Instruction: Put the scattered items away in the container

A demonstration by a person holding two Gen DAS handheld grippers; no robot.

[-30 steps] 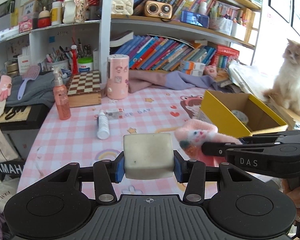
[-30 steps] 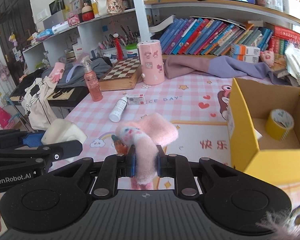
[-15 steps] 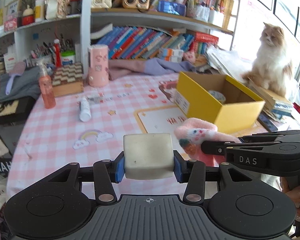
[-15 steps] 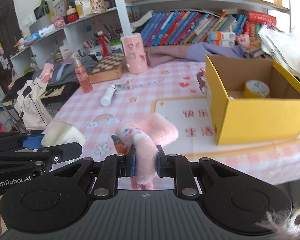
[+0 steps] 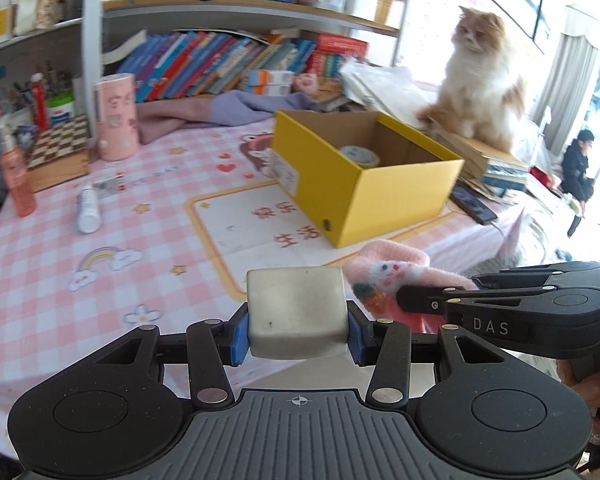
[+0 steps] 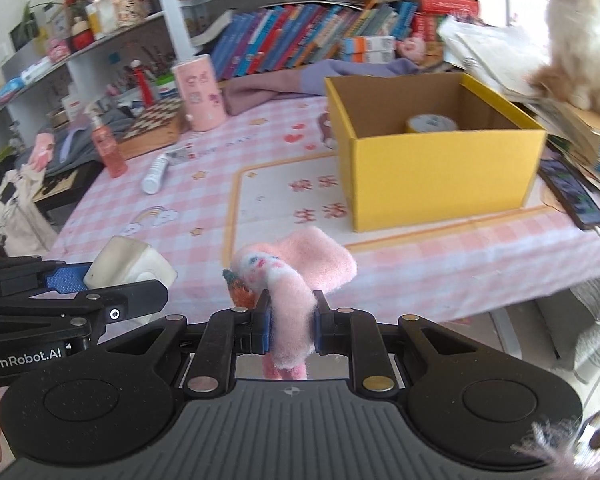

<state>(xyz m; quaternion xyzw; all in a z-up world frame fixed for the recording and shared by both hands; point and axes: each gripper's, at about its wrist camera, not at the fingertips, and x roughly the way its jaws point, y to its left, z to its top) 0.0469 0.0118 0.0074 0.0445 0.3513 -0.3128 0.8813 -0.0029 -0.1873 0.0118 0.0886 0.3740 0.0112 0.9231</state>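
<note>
My left gripper (image 5: 297, 332) is shut on a white rounded block (image 5: 296, 312), also seen in the right wrist view (image 6: 130, 268). My right gripper (image 6: 290, 326) is shut on a fluffy pink sock (image 6: 296, 272), which shows in the left wrist view (image 5: 388, 280) beside the block. Both are held above the near edge of the table. The open yellow box (image 5: 384, 188) (image 6: 440, 176) stands ahead to the right, with a roll of tape (image 6: 430, 123) inside.
On the pink checked tablecloth (image 5: 100, 240) lie a white tube (image 5: 88, 208), a small carton (image 5: 110, 185), an orange spray bottle (image 5: 16, 180), a chessboard box (image 5: 58, 152) and a pink canister (image 5: 116, 116). A cat (image 5: 480, 80) sits on books behind the box. A phone (image 6: 572, 192) lies at the right.
Both grippers, still holding their items, have swung right and pulled back, so the yellow box now sits nearer the middle of both views.
</note>
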